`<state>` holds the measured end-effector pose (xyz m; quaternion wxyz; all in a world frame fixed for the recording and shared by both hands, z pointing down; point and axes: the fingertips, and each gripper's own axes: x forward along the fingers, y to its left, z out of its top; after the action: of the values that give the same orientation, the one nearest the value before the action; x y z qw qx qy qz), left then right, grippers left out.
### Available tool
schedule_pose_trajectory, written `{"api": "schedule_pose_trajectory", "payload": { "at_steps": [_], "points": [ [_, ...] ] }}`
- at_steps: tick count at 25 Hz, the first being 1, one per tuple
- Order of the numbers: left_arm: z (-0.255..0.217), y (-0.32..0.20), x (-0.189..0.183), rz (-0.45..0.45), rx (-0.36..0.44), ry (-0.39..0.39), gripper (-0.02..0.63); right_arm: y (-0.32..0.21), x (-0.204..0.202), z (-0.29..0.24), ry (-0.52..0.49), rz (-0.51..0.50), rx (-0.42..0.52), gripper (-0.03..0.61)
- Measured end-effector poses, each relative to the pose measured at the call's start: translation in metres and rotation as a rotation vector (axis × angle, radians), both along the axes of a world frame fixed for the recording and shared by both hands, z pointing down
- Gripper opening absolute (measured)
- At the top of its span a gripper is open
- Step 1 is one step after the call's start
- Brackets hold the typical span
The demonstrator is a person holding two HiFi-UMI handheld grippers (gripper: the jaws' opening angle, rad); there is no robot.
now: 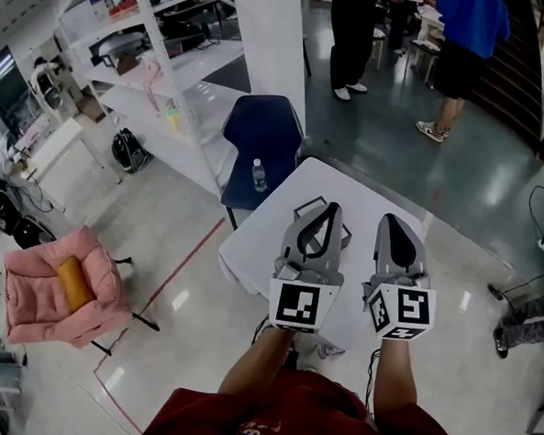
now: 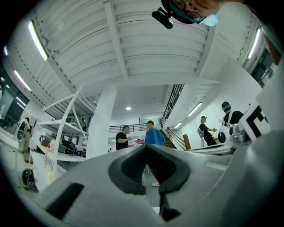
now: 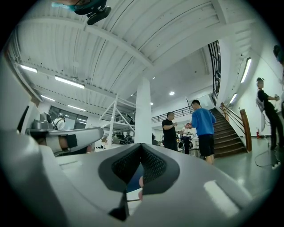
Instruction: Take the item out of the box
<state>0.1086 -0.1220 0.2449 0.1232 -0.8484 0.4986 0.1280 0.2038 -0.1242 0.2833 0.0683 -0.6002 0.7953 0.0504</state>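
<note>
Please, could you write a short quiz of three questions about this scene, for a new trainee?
1. True or false: the pink chair has nothing on it.
2. Where does the water bottle stand? A) on the blue chair B) on the white table C) on the floor
3. Fill in: the left tongs and the right tongs are both ____.
Key: 1 false, an orange cushion lies on it; 2 A; 3 shut.
</note>
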Motion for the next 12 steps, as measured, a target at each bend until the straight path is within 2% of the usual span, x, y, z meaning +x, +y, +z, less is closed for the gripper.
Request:
{"api": "schedule_pose_trajectory", "payload": {
  "at_steps": [12],
  "points": [
    [-0.001, -0.093, -0.028, 0.050, 0.011, 0.002, 0.002, -0.088, -0.032, -0.001, 0.016, 0.042, -0.008, 0.002]
  ]
}}
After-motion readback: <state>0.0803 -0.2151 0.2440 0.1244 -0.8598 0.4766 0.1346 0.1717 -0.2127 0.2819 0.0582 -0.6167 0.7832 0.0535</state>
